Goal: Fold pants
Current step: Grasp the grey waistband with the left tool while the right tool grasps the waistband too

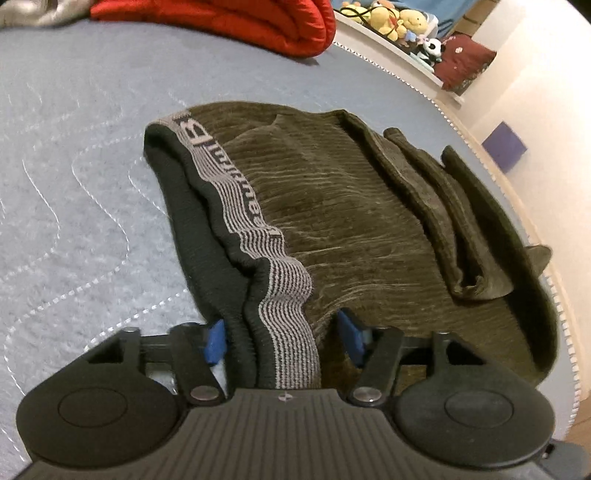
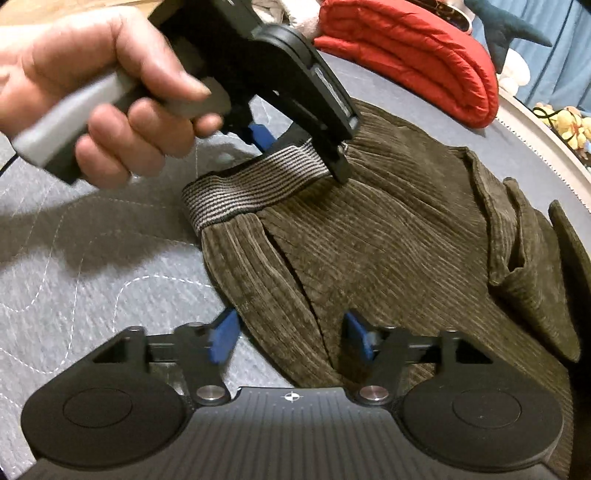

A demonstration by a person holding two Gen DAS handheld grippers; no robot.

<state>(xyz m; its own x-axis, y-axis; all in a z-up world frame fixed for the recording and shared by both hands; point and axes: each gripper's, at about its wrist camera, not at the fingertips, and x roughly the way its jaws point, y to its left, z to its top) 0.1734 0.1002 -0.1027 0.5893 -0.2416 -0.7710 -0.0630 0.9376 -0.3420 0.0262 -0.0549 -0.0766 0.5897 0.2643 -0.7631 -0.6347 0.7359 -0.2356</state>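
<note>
Two grippers sit low over one pair of brown corduroy pants (image 1: 332, 206) lying folded on a blue-grey quilt (image 1: 74, 177): the left gripper (image 1: 282, 341) straddles the striped waistband (image 1: 291, 295), jaws apart and pads not visibly pressing, and the right gripper (image 2: 291, 341) likewise spans a side edge. One hand (image 2: 103, 92) holds the left tool. Beyond lie one red quilted bundle (image 1: 229, 22), then several plush toys (image 1: 391, 18) on a white ledge by a pale wall.
</note>
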